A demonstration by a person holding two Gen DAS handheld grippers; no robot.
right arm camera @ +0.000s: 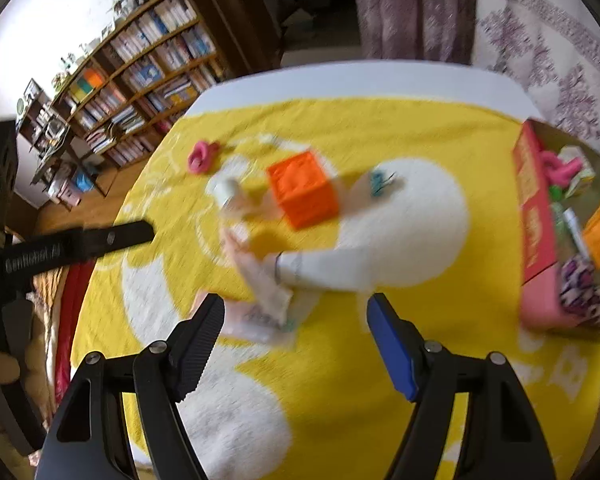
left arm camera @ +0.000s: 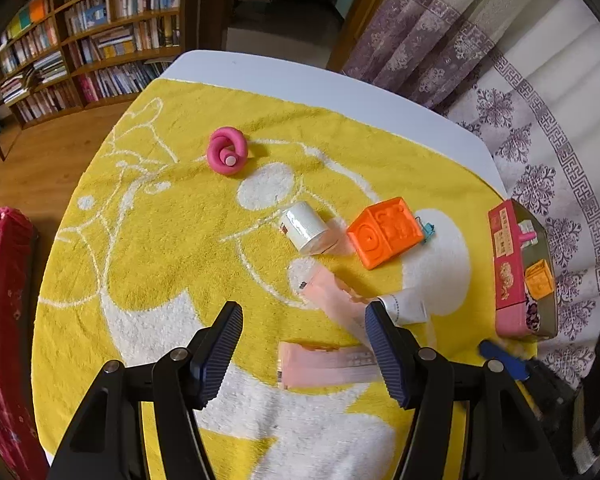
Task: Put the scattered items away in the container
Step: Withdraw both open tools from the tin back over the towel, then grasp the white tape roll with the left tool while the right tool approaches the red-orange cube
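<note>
Both grippers, left (left arm camera: 304, 346) and right (right arm camera: 296, 340), gape empty above the yellow towel (left arm camera: 148, 264). Pink tubes (left arm camera: 326, 368) (right view blurred) lie crosswise near centre, right finger (left arm camera: 386, 356) hiding one end.

Left gripper (left arm camera: 302, 320): black angular plastic arms, silver round screws, ribbed dark-blue finger pads (left arm camera: 384, 344). Right gripper (right arm camera: 294, 312): same black frame, silver screws, brighter blue pad (other pad looks darker). Black bar with pale lettering (right arm camera: 76, 246), left of right gripper.
</note>
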